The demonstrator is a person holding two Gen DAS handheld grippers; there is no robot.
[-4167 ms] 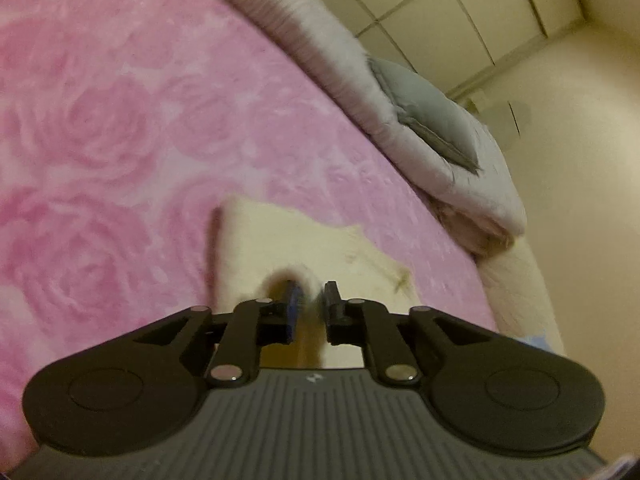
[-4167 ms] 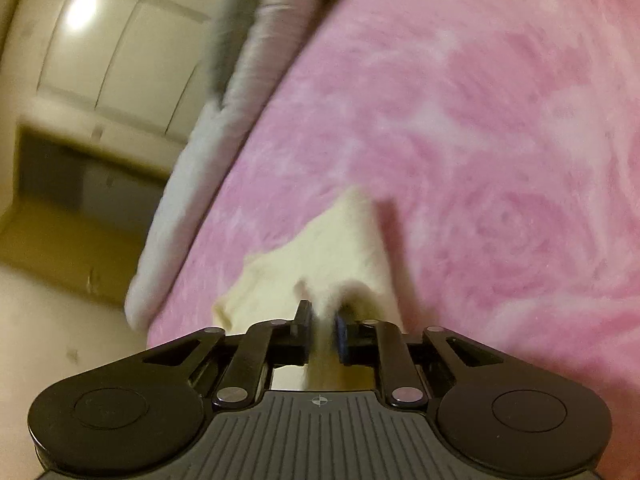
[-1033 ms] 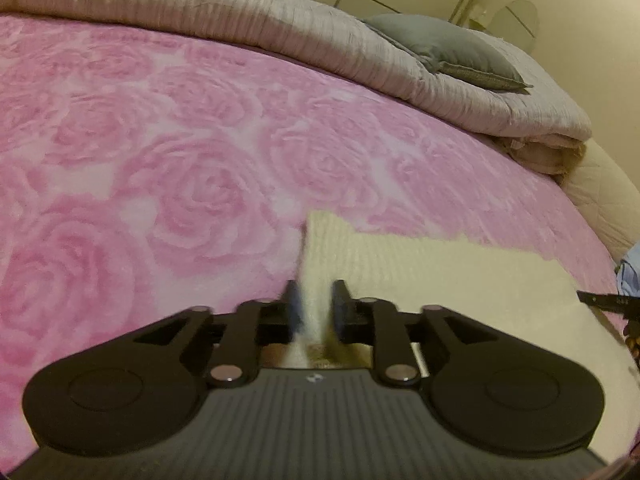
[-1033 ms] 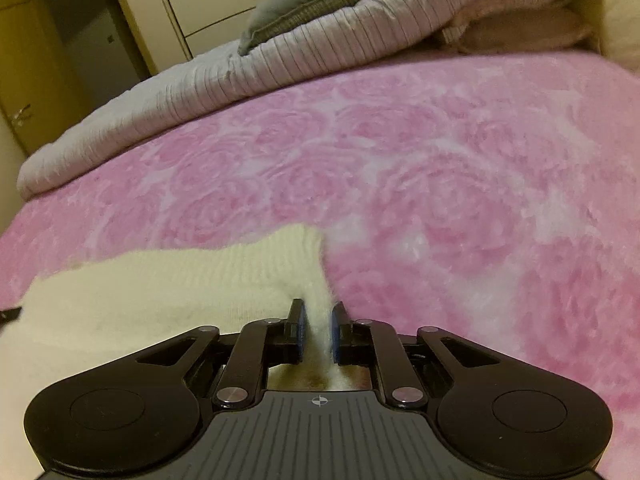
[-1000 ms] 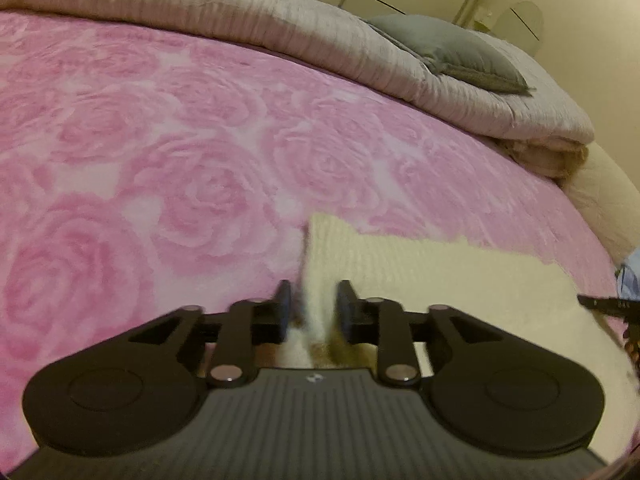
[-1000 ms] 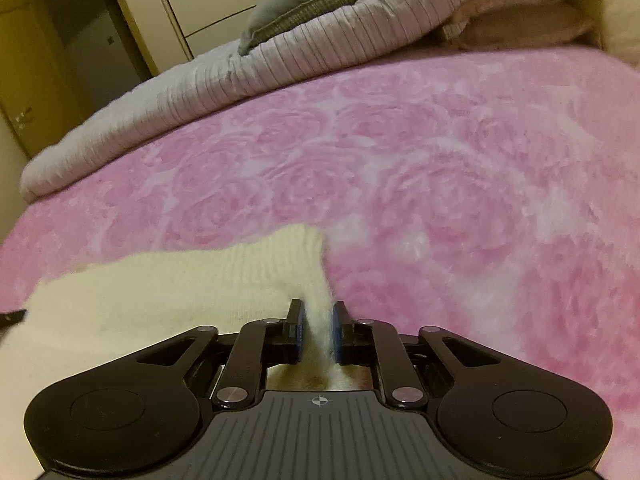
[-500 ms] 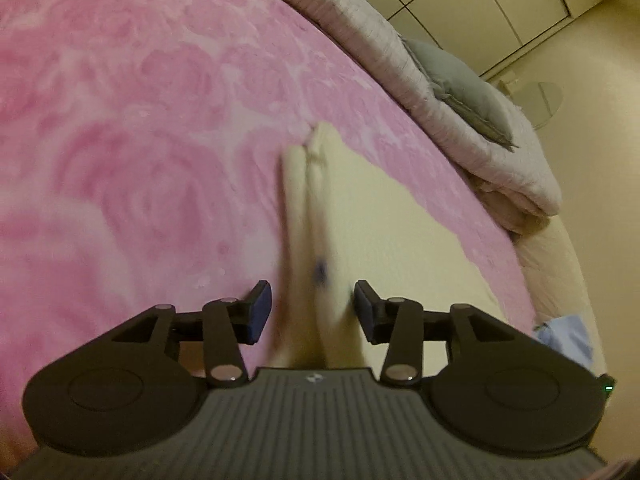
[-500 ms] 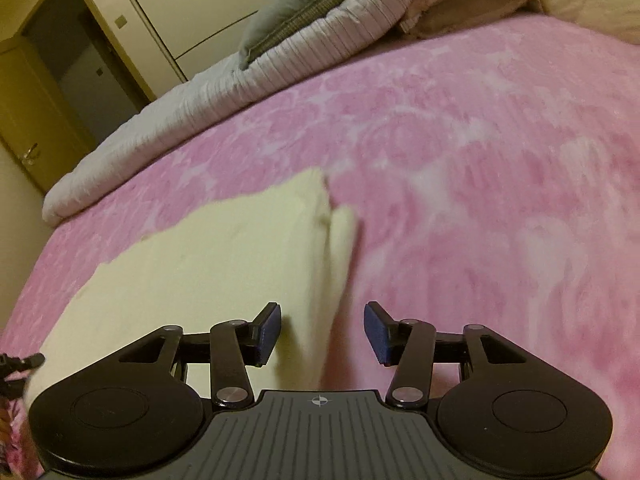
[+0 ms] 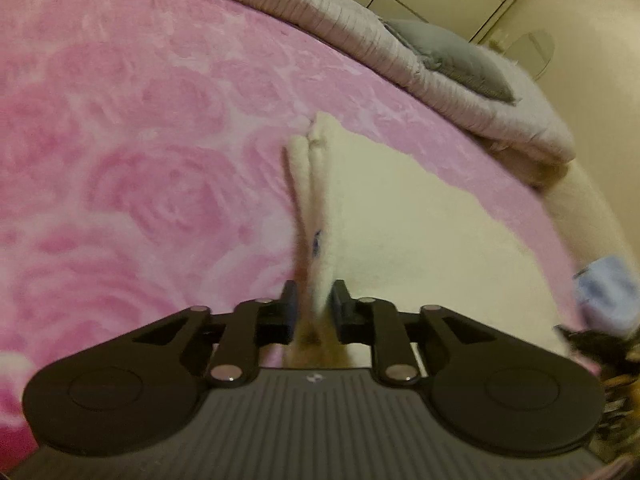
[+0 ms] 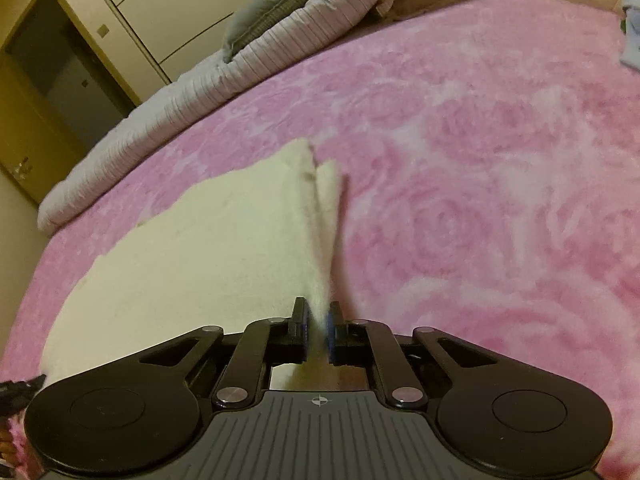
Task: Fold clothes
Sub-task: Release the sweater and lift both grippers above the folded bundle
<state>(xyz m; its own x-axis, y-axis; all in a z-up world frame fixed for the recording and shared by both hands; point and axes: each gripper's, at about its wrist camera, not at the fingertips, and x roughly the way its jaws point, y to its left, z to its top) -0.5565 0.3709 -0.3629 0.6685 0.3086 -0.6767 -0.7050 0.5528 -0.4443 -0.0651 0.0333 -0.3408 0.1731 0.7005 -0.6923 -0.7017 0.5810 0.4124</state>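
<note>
Cream fuzzy knit garment (image 9: 400,216) spread flat on pink rose-patterned blanket (image 9: 140,160), centre frame. Left gripper (image 9: 313,304) pinching its left side edge, right gripper (image 10: 317,322) its right — fold likely runs lengthwise up-frame, both claws equally near.

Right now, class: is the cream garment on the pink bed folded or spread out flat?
Folded. The cream garment shows two stacked layers at its edge, and each tool, left and right, pinches a doubled side.
</note>
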